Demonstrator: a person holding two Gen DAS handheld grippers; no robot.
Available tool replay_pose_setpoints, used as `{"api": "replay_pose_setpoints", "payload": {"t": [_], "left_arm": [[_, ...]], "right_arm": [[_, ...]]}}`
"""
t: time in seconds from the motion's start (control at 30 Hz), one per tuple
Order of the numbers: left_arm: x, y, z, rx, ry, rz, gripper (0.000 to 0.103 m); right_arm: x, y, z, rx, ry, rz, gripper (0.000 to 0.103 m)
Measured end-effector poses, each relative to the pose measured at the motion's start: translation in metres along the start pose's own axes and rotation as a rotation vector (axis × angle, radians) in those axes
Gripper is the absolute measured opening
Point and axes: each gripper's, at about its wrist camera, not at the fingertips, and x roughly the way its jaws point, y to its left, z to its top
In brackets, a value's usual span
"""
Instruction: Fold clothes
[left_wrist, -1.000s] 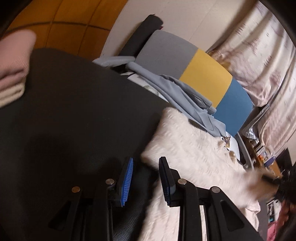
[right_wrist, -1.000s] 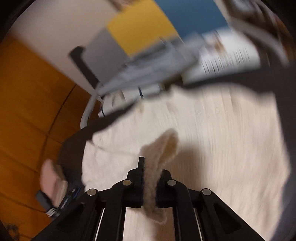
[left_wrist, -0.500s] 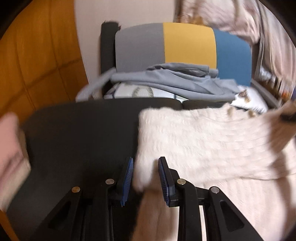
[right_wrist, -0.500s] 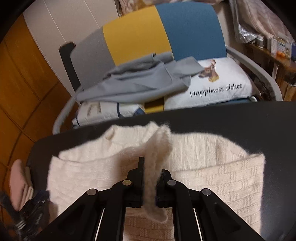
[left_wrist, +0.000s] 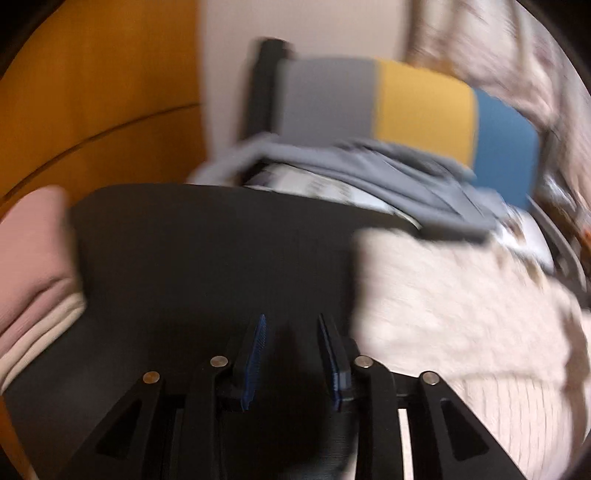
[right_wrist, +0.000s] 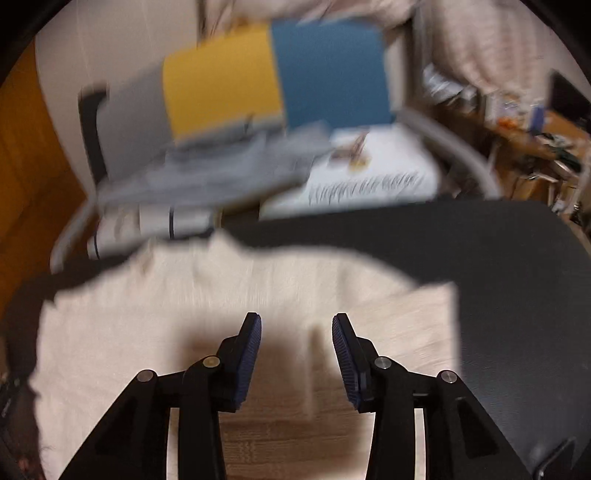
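while cream sweater lies on black table, right fingers opening, empty; left fingers closing, empty.

Black table, cream knit sweater spread flat, folded pink clothes at edge

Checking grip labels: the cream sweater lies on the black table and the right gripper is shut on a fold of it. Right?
Not quite. The right gripper is opening, nothing between its jaws, as the right wrist view shows. The sweater does lie on the table.
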Motion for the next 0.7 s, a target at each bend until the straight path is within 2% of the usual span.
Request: {"api": "replay_pose_setpoints", "payload": {"t": [0.07,0.13,0.17,0.23,0.33,0.4,0.43,0.53,0.63,0.7], "left_arm": [[-0.007,-0.001,0.002,-0.044,-0.001,-0.077,0.026],[-0.008,-0.016,0.003,-0.040,0.021,-0.178,0.026],[-0.005,-0.030,0.002,0.005,0.044,-0.205,0.026],[-0.001,-0.067,-0.008,0.130,0.089,-0.270,0.026],[0.003,-0.098,-0.034,0.242,0.182,-0.311,0.026],[0.007,-0.112,-0.049,0.324,0.202,-0.297,0.027],[0.007,-0.113,-0.048,0.330,0.176,-0.290,0.027],[0.015,-0.114,-0.033,0.287,0.178,-0.266,0.028],[0.028,-0.103,-0.016,0.246,0.130,-0.177,0.028],[0.038,-0.082,-0.009,0.163,0.138,-0.140,0.026]], "right_arm": [[-0.020,0.001,0.000,-0.002,-0.056,0.069,0.041],[-0.014,0.023,-0.006,-0.089,-0.009,0.146,0.036],[-0.010,0.034,-0.009,-0.132,0.015,0.183,0.029],[0.008,0.051,-0.018,-0.189,0.083,0.170,0.024],[0.040,0.052,-0.032,-0.191,0.177,0.110,0.022],[0.041,0.048,-0.035,-0.179,0.145,0.126,0.022],[0.040,0.047,-0.036,-0.180,0.138,0.126,0.022],[0.036,0.048,-0.043,-0.204,0.097,0.115,0.022],[0.038,0.045,-0.046,-0.185,0.069,0.119,0.022],[0.037,0.044,-0.047,-0.179,0.066,0.123,0.022]]}}
